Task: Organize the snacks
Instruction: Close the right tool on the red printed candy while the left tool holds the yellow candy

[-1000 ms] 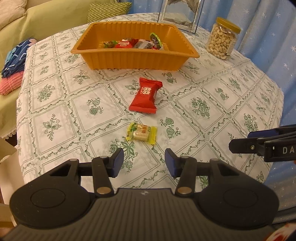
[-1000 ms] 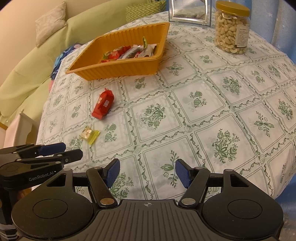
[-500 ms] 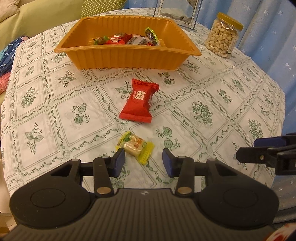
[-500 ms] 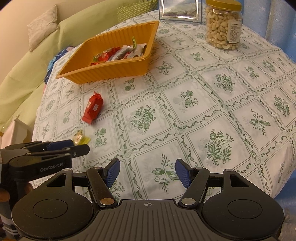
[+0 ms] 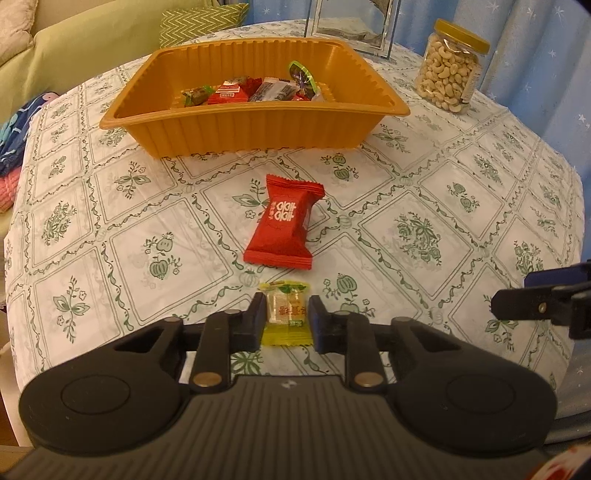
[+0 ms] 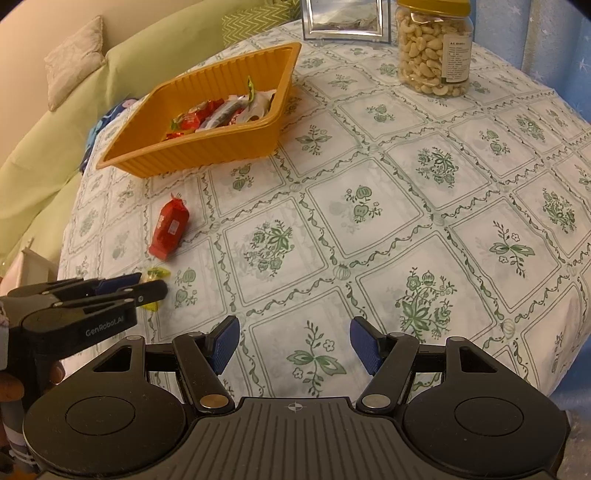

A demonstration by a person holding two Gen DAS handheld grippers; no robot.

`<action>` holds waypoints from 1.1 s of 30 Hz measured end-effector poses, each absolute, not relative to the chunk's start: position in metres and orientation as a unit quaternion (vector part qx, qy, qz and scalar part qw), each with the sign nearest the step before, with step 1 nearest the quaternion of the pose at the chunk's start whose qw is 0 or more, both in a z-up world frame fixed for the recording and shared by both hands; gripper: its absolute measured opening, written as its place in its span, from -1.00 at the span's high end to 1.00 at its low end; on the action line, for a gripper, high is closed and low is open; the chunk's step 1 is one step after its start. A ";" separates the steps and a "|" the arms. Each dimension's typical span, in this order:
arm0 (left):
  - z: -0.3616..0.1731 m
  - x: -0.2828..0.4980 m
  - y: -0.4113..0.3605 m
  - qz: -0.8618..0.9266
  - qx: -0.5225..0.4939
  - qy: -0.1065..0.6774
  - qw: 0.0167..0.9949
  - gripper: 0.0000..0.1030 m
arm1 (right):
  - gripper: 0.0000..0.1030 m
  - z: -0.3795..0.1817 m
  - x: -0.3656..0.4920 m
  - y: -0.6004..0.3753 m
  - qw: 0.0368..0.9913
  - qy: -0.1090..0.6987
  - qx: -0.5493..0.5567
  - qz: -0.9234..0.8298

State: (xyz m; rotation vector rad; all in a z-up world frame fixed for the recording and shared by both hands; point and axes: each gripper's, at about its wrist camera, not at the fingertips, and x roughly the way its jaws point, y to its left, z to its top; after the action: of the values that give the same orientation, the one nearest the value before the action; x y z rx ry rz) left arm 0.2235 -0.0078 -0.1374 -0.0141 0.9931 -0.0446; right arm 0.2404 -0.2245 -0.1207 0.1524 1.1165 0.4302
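A small yellow candy [image 5: 285, 314] lies on the tablecloth between the fingers of my left gripper [image 5: 284, 314], which have closed in against its sides. A red snack packet [image 5: 283, 222] lies just beyond it. An orange tray [image 5: 255, 129] holding several wrapped snacks stands farther back. In the right wrist view the left gripper [image 6: 147, 290] shows at the left with the yellow candy [image 6: 157, 273] at its tips, near the red packet [image 6: 169, 229] and the tray [image 6: 207, 151]. My right gripper [image 6: 293, 341] is open and empty above the tablecloth.
A jar of cashews [image 5: 452, 70] and a picture frame [image 5: 354, 26] stand at the table's far side. A green sofa [image 6: 55, 122] with cushions lies beyond the table on the left. The table edge drops off at right by a blue curtain [image 5: 546, 55].
My left gripper moved forward and down over the yellow candy and its fingers closed onto it. The right gripper shifted slightly and stayed open.
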 end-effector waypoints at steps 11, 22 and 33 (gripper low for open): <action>-0.128 0.219 0.016 0.003 -0.029 0.471 0.881 0.62 | -0.29 -0.119 0.255 -0.203 0.825 0.508 0.074 0.235; -0.105 0.222 0.055 0.055 -0.054 0.451 0.889 0.62 | -0.28 -0.123 0.280 -0.150 0.822 0.472 0.082 0.308; -0.095 0.227 0.080 0.084 -0.064 0.439 0.892 0.62 | 0.02 -0.139 0.302 -0.103 0.819 0.456 0.066 0.342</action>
State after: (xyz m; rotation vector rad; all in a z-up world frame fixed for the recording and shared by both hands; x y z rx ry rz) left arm 0.2267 0.0796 -0.0951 -0.1335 0.9101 0.1741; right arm 0.3019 -0.1035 -0.1389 0.1416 0.9710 0.7290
